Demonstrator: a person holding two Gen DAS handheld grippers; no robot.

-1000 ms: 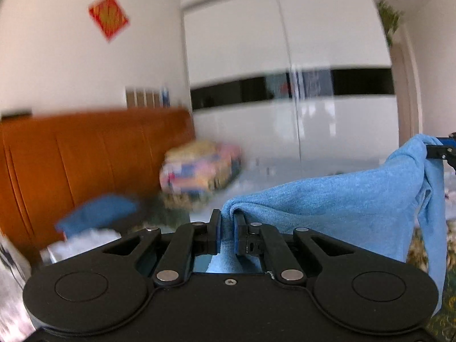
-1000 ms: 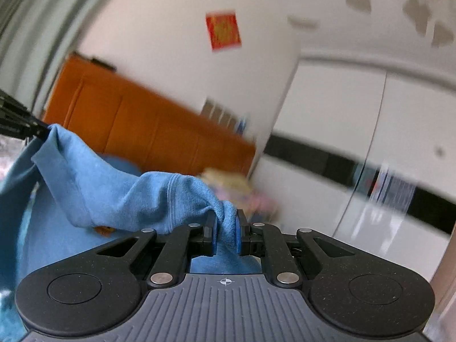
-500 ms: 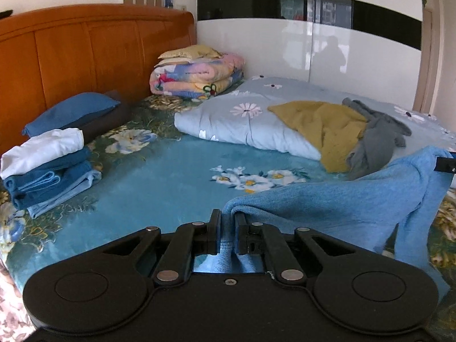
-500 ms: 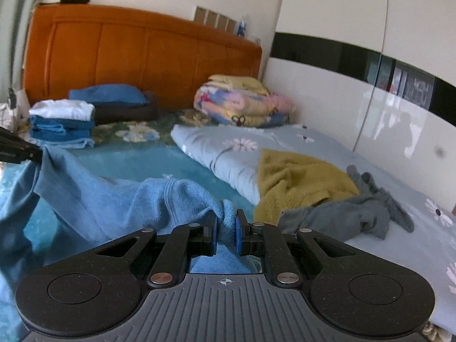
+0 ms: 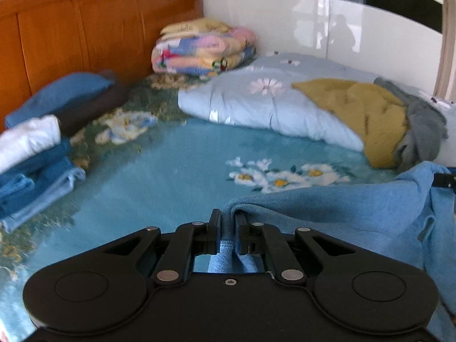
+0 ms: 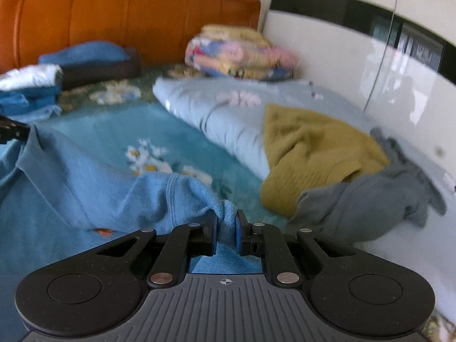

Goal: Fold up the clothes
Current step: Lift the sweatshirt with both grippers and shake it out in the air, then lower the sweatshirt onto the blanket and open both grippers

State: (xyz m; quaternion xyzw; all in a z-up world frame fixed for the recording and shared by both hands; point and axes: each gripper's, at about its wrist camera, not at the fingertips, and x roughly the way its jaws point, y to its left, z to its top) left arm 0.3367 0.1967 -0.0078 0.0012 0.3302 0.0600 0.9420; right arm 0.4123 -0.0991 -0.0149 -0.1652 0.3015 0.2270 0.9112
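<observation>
The light blue garment (image 5: 356, 213) hangs stretched between the two tools, just above the teal flowered bedspread (image 5: 159, 176) near the bed's front edge. The left gripper (image 5: 228, 222) has its jaws narrowed onto one bunched corner, and the right gripper (image 6: 226, 225) pinches the other corner the same way; holding both ends apart keeps the cloth spread, likely so it can be laid flat for folding. Further out, a mustard garment (image 6: 310, 154) and a grey one (image 6: 370, 202) lie crumpled on the pale quilt (image 5: 256, 105) toward the bed's right side, apparently awaiting their turn. A stack of folded clothes (image 5: 31, 168) sits at the left edge near the wooden headboard (image 5: 85, 28), with a rolled patterned blanket (image 5: 199, 48) in the far corner.
</observation>
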